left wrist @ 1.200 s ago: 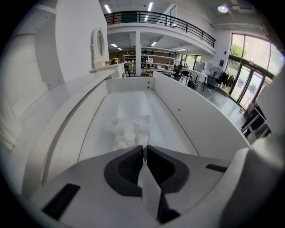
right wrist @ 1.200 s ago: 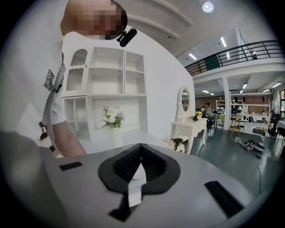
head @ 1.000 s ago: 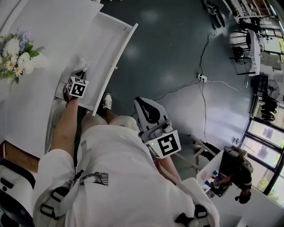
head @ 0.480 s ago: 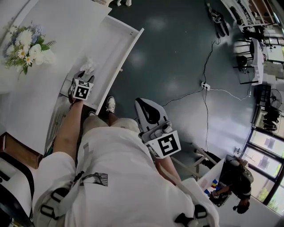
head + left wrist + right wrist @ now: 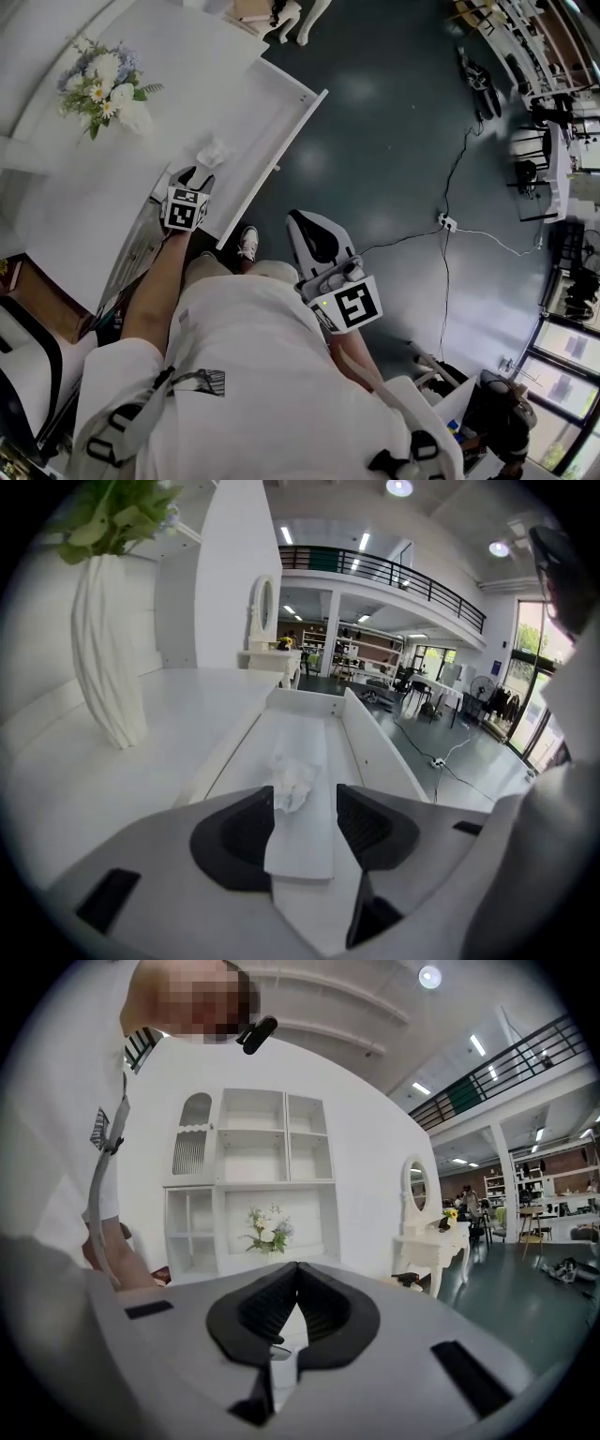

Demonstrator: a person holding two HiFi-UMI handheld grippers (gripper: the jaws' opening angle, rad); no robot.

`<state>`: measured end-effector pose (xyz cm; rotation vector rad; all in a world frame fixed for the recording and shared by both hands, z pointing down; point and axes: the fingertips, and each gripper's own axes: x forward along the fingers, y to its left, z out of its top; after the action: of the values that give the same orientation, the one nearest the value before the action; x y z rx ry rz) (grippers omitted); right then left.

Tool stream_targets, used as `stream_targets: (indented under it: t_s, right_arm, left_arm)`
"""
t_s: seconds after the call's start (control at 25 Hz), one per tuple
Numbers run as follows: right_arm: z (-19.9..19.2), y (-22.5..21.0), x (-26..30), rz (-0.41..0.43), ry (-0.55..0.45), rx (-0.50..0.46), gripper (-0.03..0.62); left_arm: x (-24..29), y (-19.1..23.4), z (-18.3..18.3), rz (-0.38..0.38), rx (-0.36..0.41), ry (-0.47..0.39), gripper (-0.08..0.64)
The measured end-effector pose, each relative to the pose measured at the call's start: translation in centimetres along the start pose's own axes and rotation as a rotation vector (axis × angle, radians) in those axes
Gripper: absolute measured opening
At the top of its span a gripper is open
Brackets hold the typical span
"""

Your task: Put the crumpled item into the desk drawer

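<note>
Likely risk: the light crumpled item (image 5: 293, 782) could snag on a jaw of the left gripper (image 5: 306, 806) if that gripper drew back carelessly, and be dragged out of the desk drawer (image 5: 377, 754), which stood open. The white wad lay loose on the drawer floor, just beyond the jaw tips and nearer the left one. That gripper had just been opening, jaws wide apart, nothing pinched between them. The right gripper (image 5: 297, 1274) was closed and empty, well apart from the drawer

Left tool (image 5: 305, 819) jaws just opened wide, nothing held; right tool (image 5: 296, 1277) jaws together, empty.
</note>
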<state>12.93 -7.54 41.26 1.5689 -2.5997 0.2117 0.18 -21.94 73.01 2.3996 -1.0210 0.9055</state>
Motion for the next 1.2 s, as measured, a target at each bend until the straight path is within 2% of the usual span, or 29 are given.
stream_targets:
  t_s: [0.24,0.52,0.72,0.92,1.08,1.2]
  right_arm:
    - [1.8,0.0,0.0,0.059,-0.041,-0.013,0.009]
    - [2.1,0.7,1.6,0.138,-0.063,-0.020,0.009]
    - [2.7,1.0,3.1,0.188,-0.074,-0.044,0.009]
    - [2.8,0.3,4.5,0.200,-0.078,-0.052,0.009]
    - [2.6,-0.1,5.7,0.210,-0.075,-0.053,0.009]
    - [2.5,-0.3,6.2,0.217,-0.071,-0.054,0.009]
  left_arm:
    - [-4.0,0.2,2.2,0.051,-0.082,-0.091,0.207]
    - [-8.2,2.0,4.8,0.111,-0.123,-0.201,0.181]
    - [-11.2,3.5,5.9,0.141,-0.174,-0.279,0.113]
    - [-14.1,4.0,6.8,0.161,-0.193,-0.353,0.044]
    - [-16.2,4.9,7.1,0.201,-0.197,-0.371,0.021]
    - [-18.3,5.4,7.8,0.239,-0.209,-0.416,0.017]
